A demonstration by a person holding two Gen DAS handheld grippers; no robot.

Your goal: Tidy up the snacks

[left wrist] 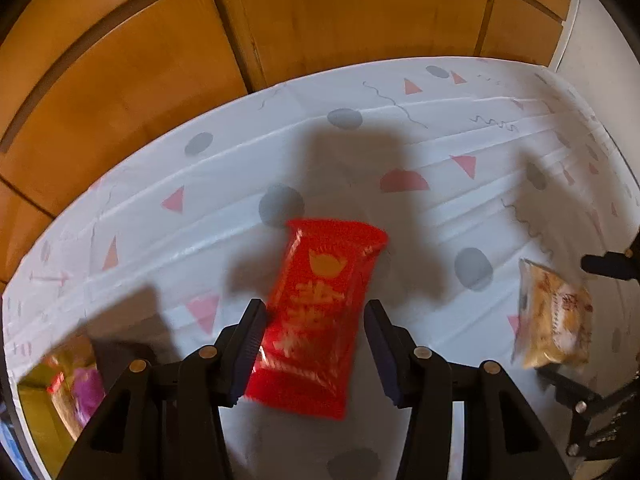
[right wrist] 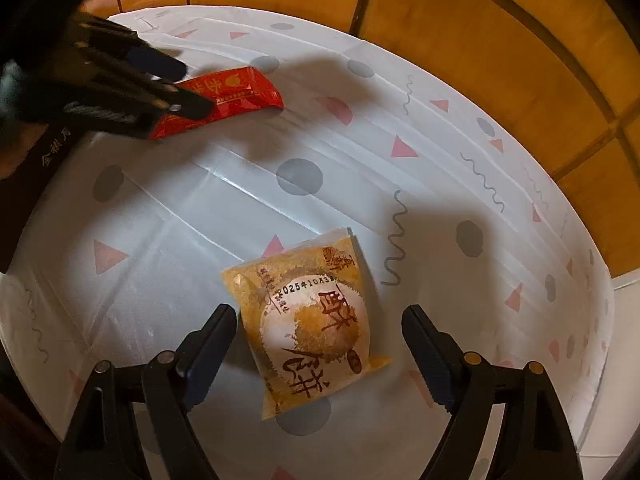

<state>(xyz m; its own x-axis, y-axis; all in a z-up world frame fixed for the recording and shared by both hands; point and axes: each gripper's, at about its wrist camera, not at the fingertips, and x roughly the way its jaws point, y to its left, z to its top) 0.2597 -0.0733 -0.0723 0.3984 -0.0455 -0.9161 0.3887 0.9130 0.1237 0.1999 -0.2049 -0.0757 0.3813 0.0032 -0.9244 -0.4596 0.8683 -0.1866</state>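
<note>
Left claw (left wrist: 316, 344) open astride the red packet (left wrist: 320, 316), right claw (right wrist: 320, 360) open astride the yellow pastry packet (right wrist: 308, 328); both look light, crinkly, crushable—pinch mid-body across the width, gently.

Dim, warm — hard shadows, fisheye

The lower left corner of the red snack packet (left wrist: 316, 316) is hidden behind one finger of the left gripper (left wrist: 316, 352), and its gold print is blurred. In the right wrist view its near end is covered by that gripper. The yellow pastry packet (left wrist: 554, 320) is smeared in the left wrist view. Colourful packets (left wrist: 74, 380) at the lower left are cut off by the rim and cannot be identified.
</note>
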